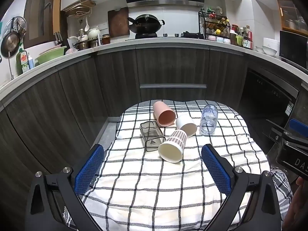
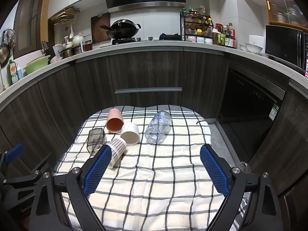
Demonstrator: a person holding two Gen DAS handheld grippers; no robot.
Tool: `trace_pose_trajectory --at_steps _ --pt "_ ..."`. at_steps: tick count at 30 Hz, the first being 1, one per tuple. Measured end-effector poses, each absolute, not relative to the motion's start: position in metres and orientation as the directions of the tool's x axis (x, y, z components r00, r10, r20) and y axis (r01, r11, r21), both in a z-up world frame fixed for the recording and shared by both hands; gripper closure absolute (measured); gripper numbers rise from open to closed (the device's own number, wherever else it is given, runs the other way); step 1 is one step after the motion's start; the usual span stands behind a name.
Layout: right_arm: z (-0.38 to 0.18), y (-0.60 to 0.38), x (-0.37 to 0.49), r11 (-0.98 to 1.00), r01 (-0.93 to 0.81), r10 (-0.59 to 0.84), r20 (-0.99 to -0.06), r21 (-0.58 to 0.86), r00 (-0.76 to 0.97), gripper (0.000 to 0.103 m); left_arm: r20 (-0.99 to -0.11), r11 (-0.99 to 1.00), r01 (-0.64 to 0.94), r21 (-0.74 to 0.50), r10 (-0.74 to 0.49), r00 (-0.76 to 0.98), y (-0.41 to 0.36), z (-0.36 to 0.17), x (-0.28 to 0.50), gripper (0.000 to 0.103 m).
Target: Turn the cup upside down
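Five cups (image 1: 171, 146) on their sides near the checked cloth's (image 1: 146, 188) far edge, ahead of both wide-spread, empty grippers (image 1: 152, 168) (image 2: 155, 170).

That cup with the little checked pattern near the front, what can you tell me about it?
The patterned cup lies on its side on the checked cloth, open mouth toward the cameras, cream inside. Its white wall carries small dark squares. It looks like paper or plastic. Its base end meets the white cup; the smoky square cup lies alongside. Nothing grips it.
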State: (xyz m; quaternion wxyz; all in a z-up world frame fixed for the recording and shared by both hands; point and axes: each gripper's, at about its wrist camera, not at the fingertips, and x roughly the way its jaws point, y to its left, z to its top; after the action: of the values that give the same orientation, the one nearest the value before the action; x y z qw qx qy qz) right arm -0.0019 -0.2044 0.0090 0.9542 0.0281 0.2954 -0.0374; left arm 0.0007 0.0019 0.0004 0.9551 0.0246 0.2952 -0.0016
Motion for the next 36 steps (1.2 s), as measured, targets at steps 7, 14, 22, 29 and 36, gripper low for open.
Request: trace_pose_trajectory --at_steps 7,14,22,29,36 --pt "0.0093 -0.2043 -0.003 0.995 0.087 -0.049 -0.562 0.04 0.826 0.01 -0.556 0.998 0.033 0.047 -0.002 0.831 0.005 0.0005 -0.0015 0.0" --pt "0.0098 -0.2041 -0.0041 0.995 0.088 -0.051 -0.562 0.04 0.825 0.01 -0.56 0.998 0.035 0.046 -0.004 0.829 0.0064 0.0027 0.0012 0.0" --pt "0.0095 -0.2048 -0.0049 0.995 0.088 -0.051 -0.56 0.039 0.827 0.01 -0.559 0.998 0.033 0.044 -0.003 0.829 0.0036 0.0031 -0.0047 0.0" --pt "0.0077 -0.2062 -0.0045 0.995 0.089 -0.05 -0.563 0.042 0.825 0.01 -0.558 0.998 0.033 0.044 -0.003 0.83 0.0039 0.0031 -0.0057 0.0" --pt "0.0078 -0.2068 -0.0039 0.995 0.09 -0.049 -0.564 0.045 0.824 0.01 -0.563 0.999 0.031 0.044 -0.001 0.827 0.004 0.0026 -0.0069 0.0"
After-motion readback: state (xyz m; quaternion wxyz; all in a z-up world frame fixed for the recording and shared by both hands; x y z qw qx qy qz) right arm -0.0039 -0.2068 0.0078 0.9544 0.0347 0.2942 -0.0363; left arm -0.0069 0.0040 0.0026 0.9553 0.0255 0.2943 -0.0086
